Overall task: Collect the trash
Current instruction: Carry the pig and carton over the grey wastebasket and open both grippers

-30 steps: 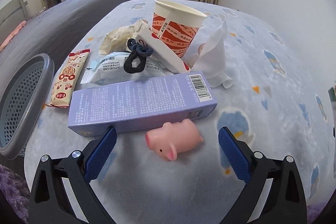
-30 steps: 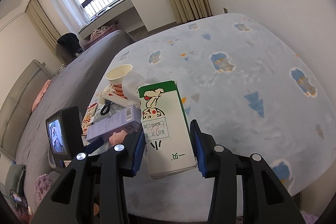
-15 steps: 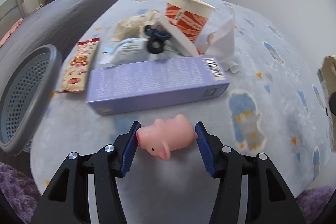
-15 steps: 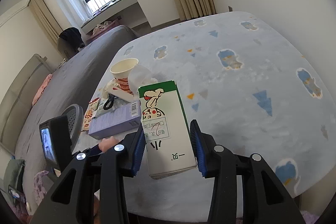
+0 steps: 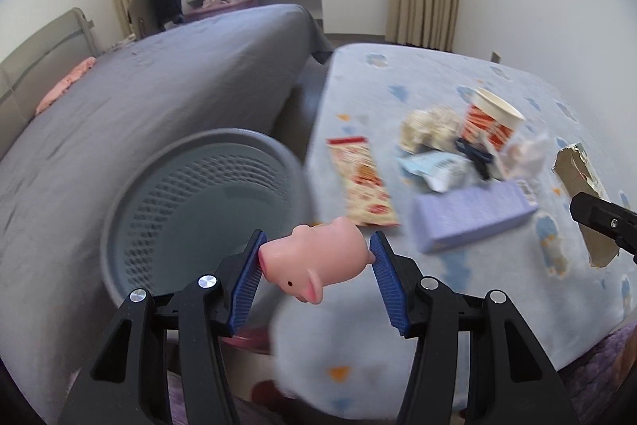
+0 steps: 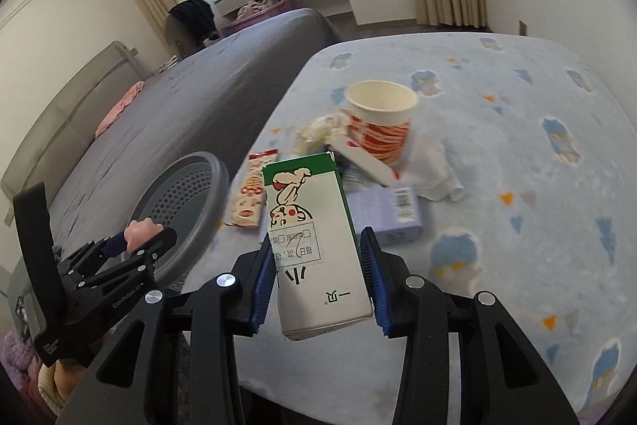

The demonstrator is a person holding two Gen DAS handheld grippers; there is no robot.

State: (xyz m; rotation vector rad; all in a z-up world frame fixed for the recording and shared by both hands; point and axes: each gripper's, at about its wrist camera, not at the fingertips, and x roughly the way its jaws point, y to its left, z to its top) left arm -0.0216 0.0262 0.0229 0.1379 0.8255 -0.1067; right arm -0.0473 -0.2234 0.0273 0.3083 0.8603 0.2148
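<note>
My left gripper is shut on a pink toy pig and holds it in the air by the near rim of the grey mesh bin, beside the table. My right gripper is shut on a green and white carton, held above the table's near edge. On the table lie a purple box, a red snack wrapper, a red and white paper cup, crumpled paper and a white tissue. The left gripper also shows in the right wrist view.
The table has a pale blue patterned cloth. A grey bed runs along the left behind the bin. The window and curtains are at the back. Purple fabric lies under the table's near corner.
My left gripper closed on the pig, lifted it off the table and swung left to the bin. My right gripper kept the carton and moved closer to the trash pile.
</note>
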